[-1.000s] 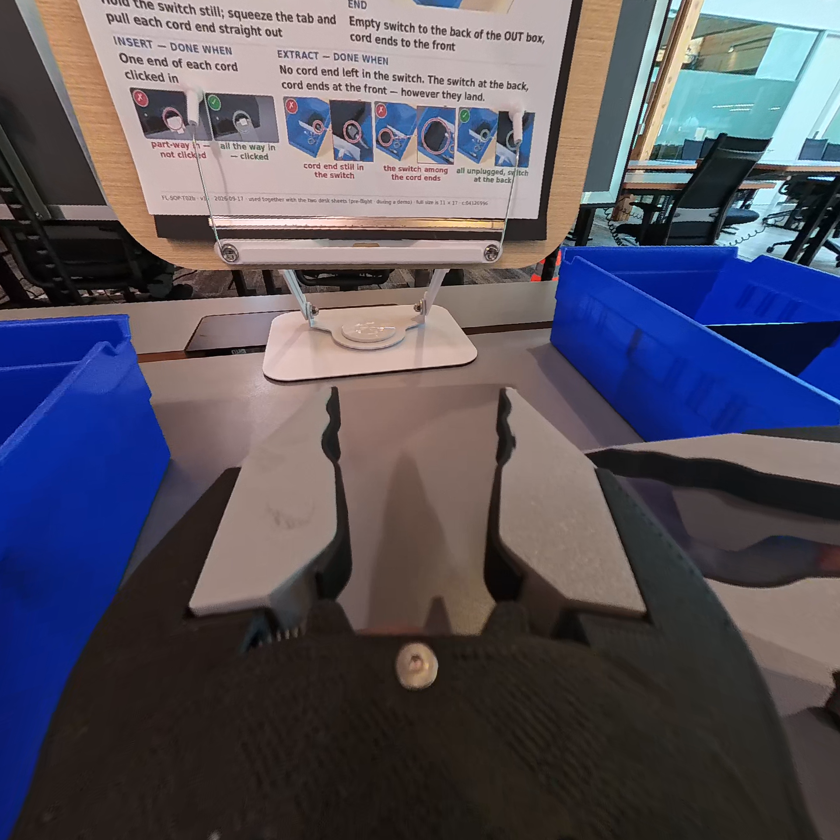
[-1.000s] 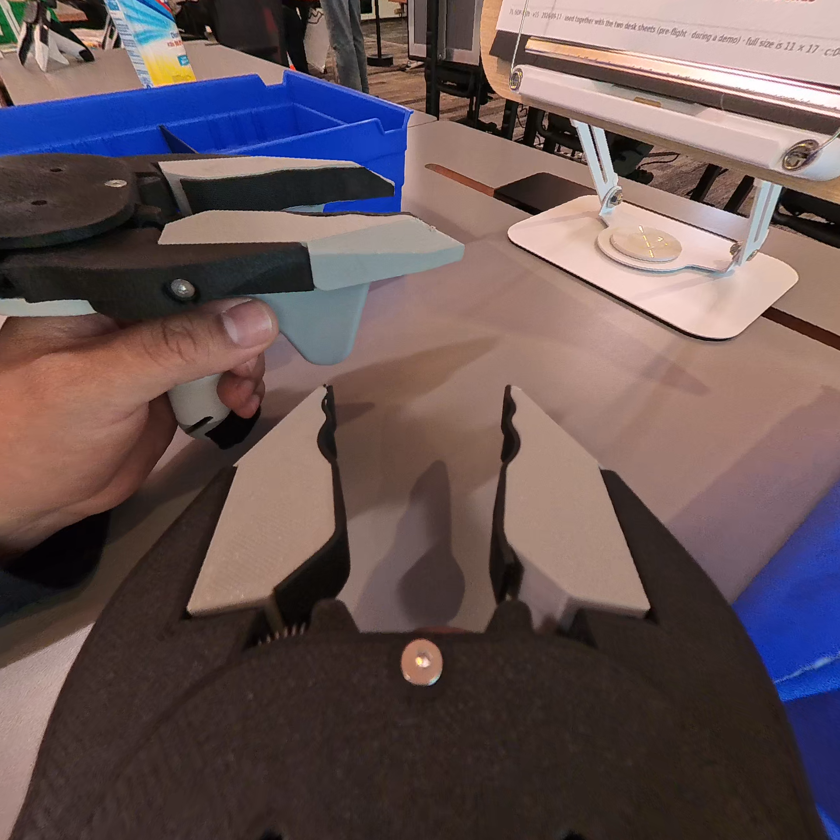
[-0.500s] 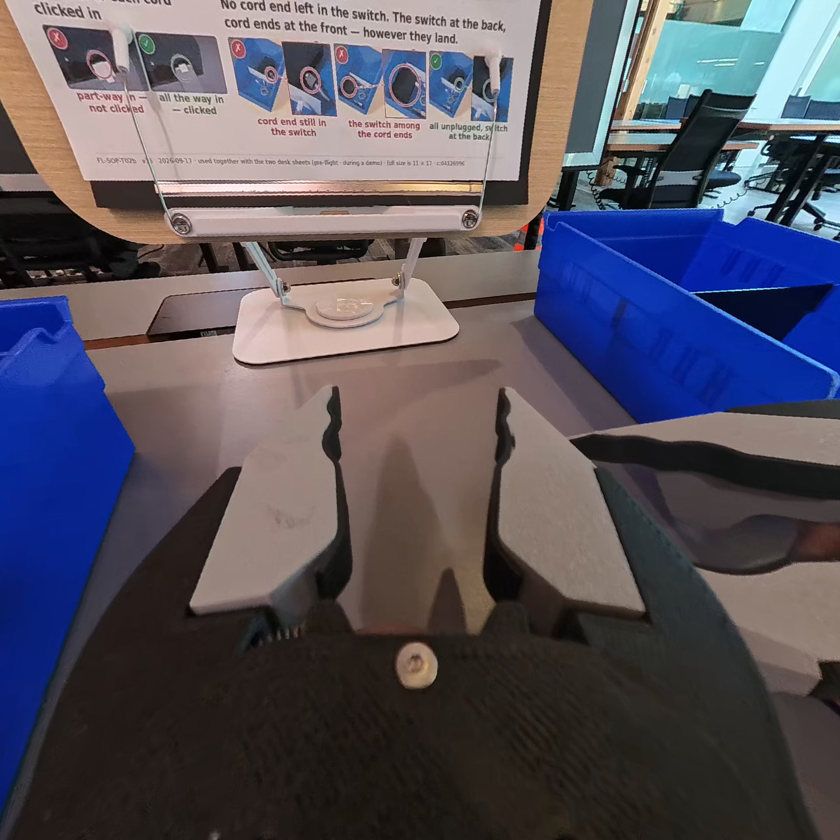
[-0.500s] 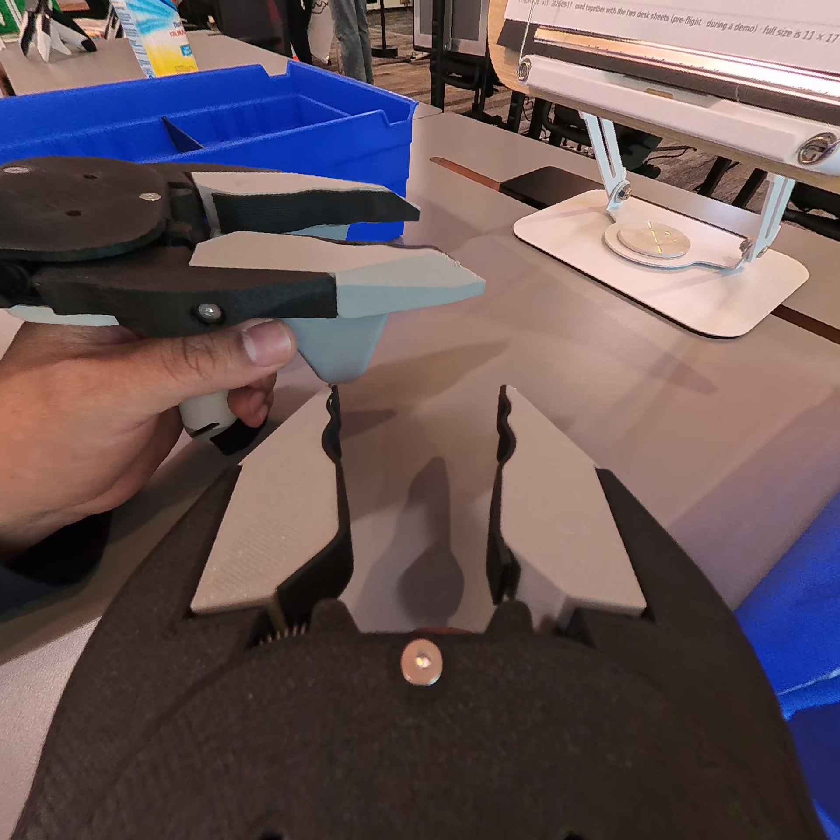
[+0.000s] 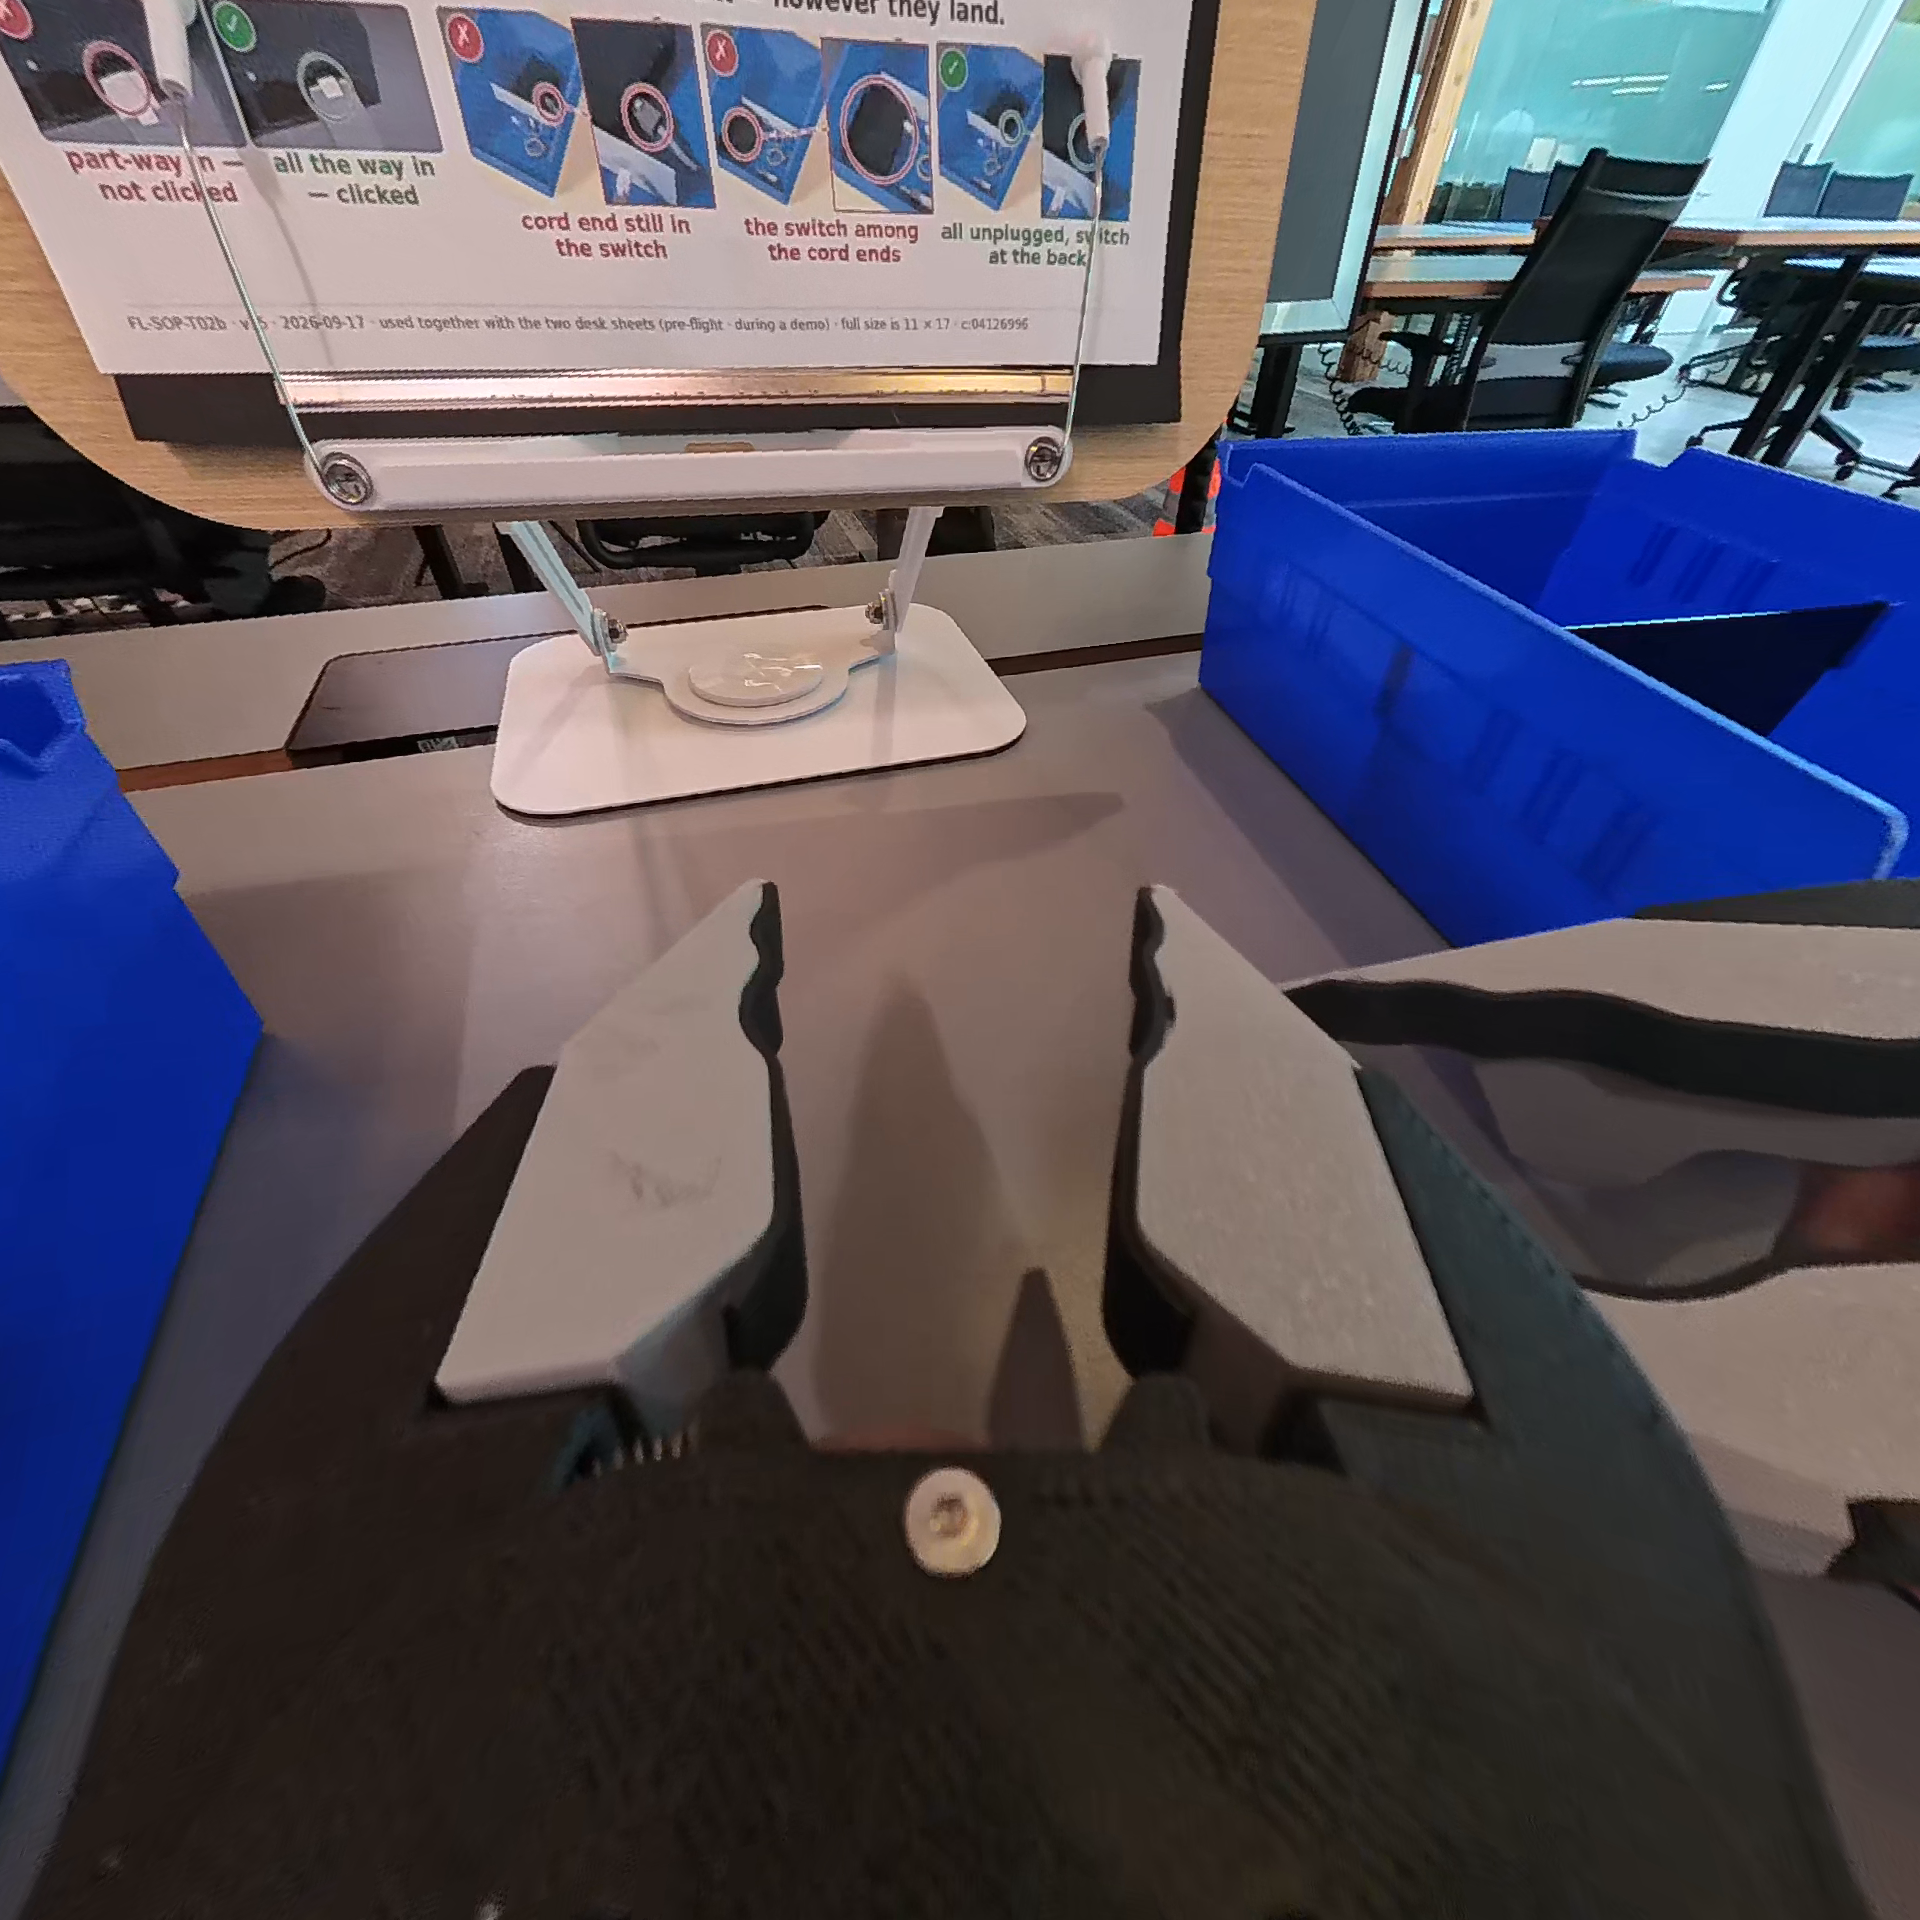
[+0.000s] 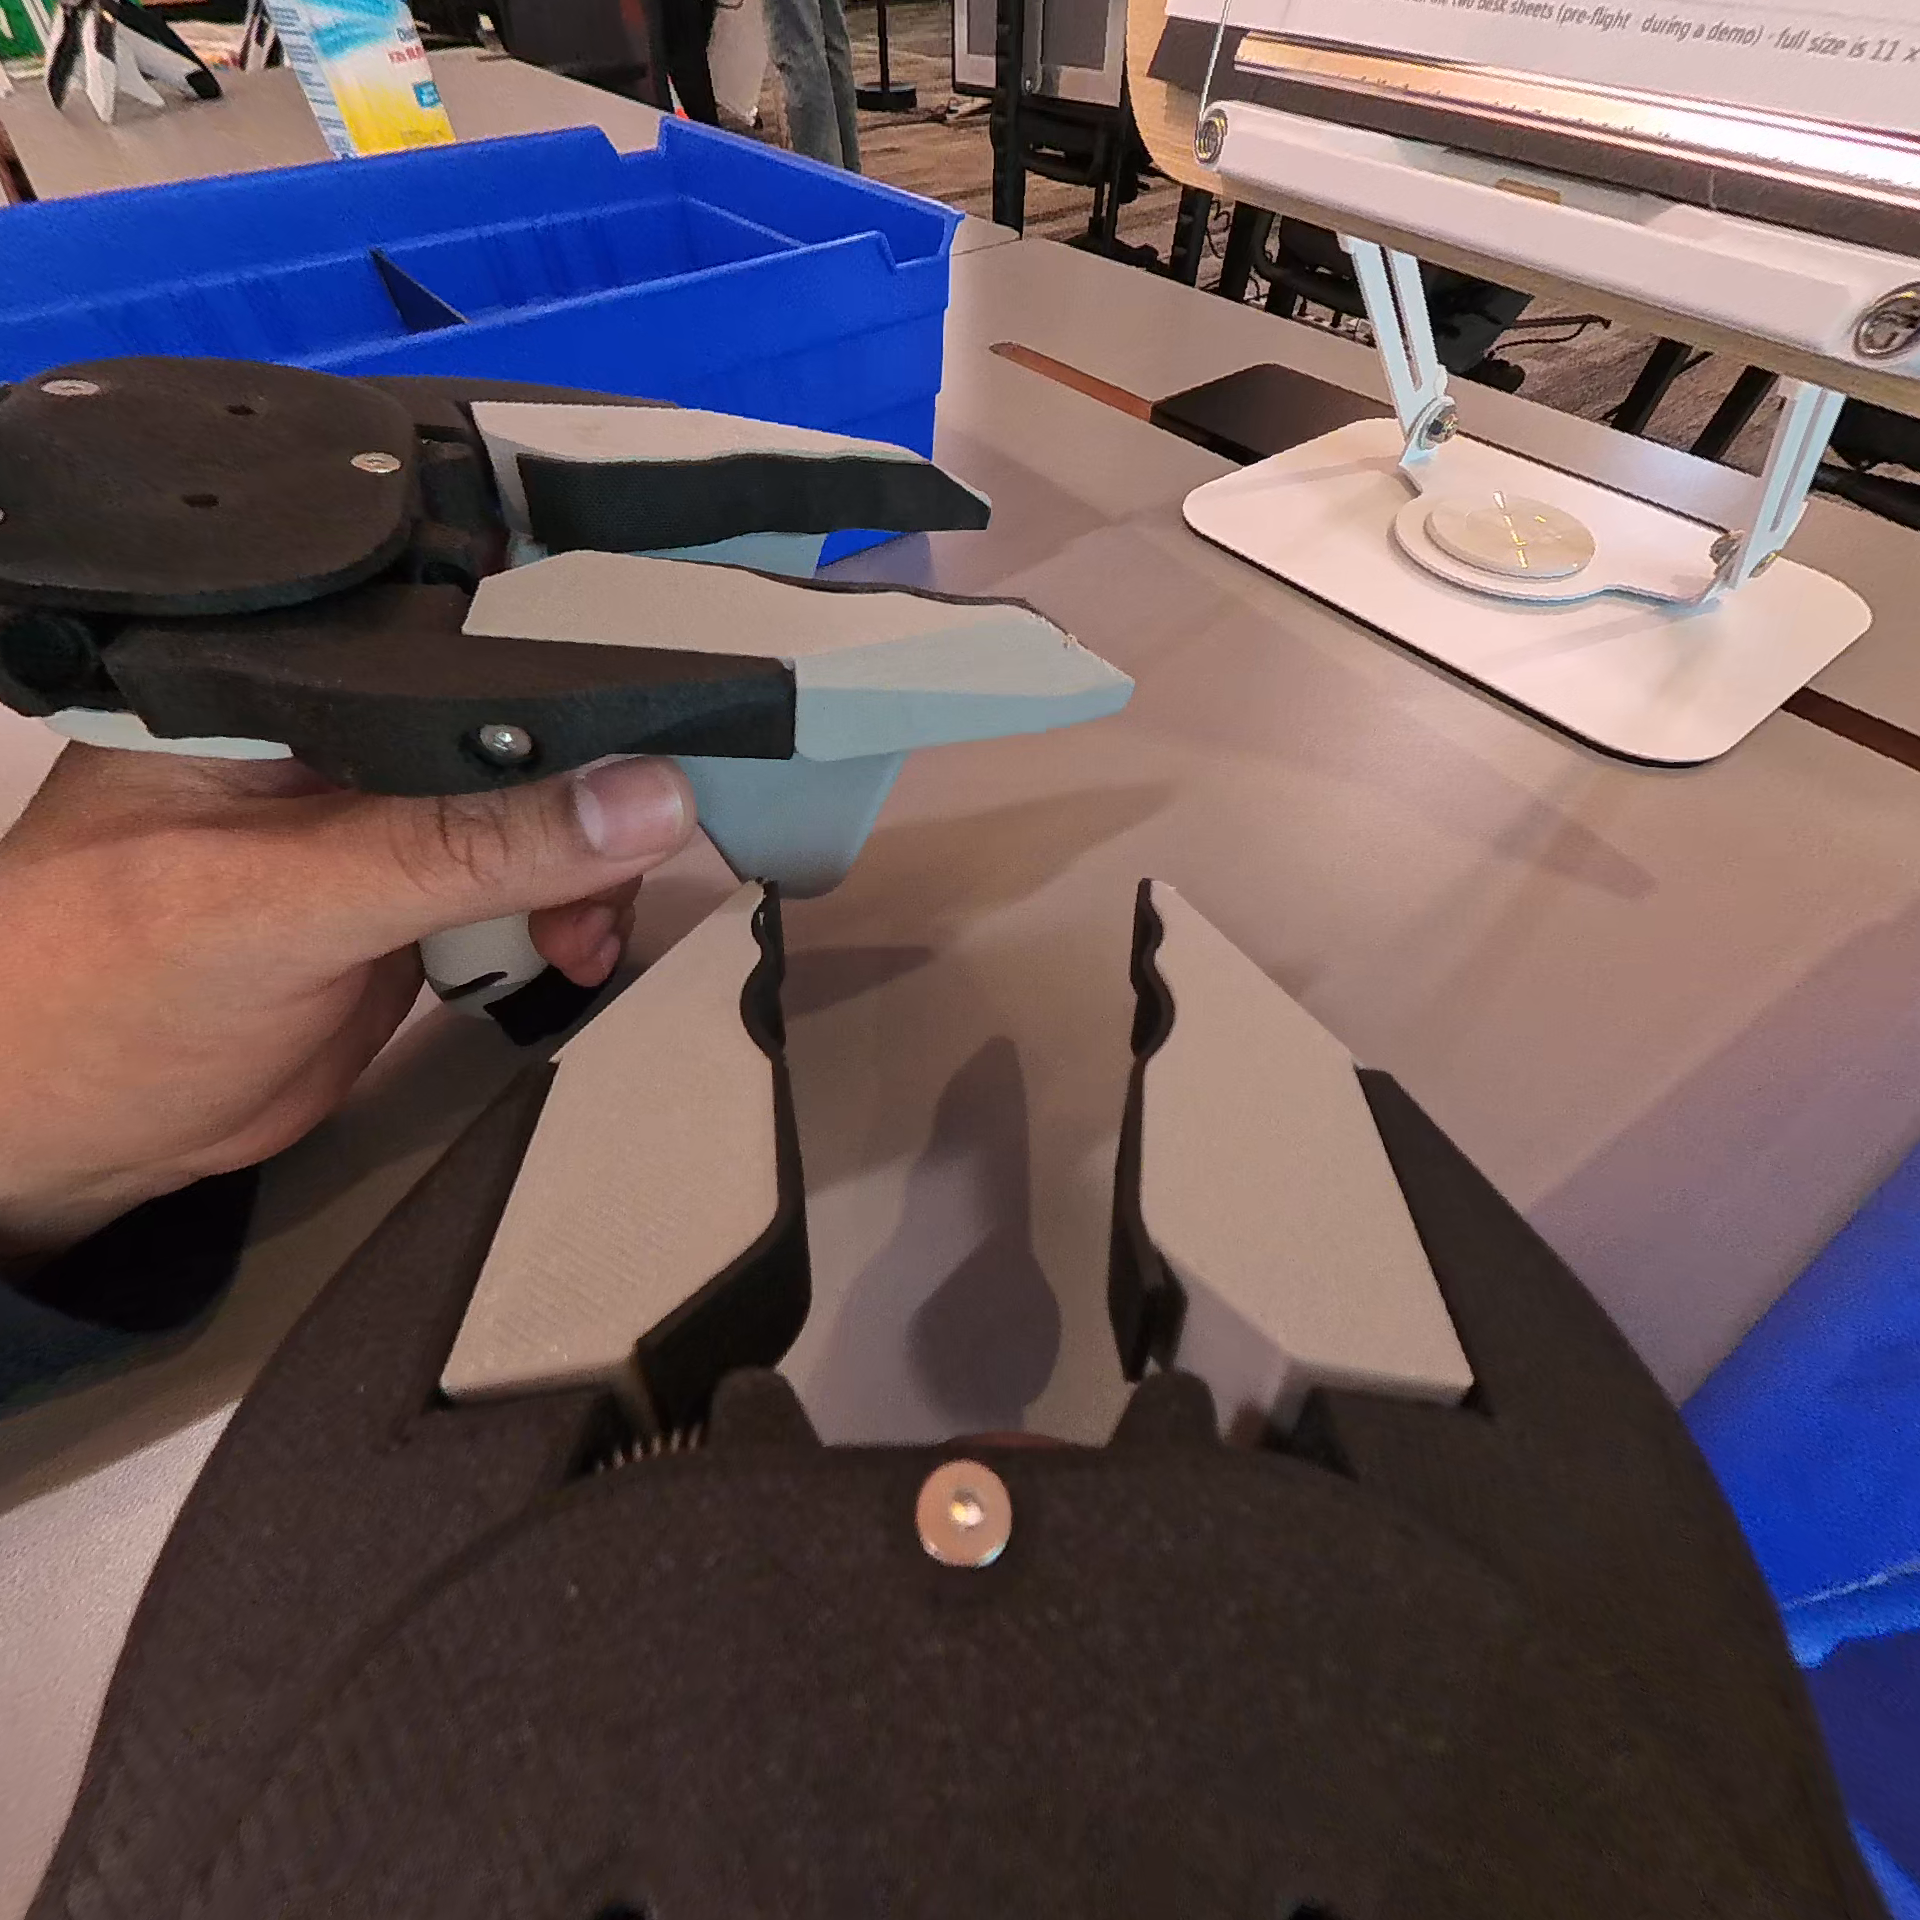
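Printed text and captioned photos, with red cross and green tick marks, on a sheet (image 5: 623, 208) clipped to a stand (image 5: 758, 717); more print on a carton (image 6: 364, 73).

blue bins (image 5: 1475, 727), grey table (image 5: 935, 831), white stand (image 5: 758, 717)

Two blue bins (image 5: 1455, 717) (image 5: 94, 1039), one stand (image 5: 758, 717)
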Demonstrator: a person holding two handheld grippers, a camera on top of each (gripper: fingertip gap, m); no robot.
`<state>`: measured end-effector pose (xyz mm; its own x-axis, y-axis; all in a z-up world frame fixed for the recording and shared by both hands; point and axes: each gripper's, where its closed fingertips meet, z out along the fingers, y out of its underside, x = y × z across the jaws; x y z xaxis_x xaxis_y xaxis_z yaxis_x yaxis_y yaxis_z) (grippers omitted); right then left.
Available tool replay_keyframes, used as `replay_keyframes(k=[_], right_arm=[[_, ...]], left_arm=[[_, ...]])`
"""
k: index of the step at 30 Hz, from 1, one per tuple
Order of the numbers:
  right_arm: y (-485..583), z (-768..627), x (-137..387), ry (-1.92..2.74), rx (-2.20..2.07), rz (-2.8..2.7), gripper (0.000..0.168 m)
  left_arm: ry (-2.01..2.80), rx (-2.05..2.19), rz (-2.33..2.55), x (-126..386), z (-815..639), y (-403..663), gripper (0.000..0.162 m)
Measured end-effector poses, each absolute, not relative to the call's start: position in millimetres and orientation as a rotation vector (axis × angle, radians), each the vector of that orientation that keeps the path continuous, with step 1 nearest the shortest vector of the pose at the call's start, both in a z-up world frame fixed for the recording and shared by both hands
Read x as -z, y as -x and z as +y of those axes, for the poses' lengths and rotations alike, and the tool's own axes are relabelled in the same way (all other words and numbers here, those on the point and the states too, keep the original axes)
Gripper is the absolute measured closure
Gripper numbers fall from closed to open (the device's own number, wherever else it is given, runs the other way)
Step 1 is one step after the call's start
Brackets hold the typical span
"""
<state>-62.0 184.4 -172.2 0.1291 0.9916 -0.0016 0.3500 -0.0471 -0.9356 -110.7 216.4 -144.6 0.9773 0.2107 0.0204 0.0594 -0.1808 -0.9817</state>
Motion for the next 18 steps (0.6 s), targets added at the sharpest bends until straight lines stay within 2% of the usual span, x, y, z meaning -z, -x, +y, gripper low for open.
replay_keyframes(k=[18], right_arm=[[61.8, 183.2, 173.4, 1.549, -0.942, -1.363, 0.104]], left_arm=[[1.777, -0.125, -0.19, 150.0, 218.6, 108.0, 0.097]])
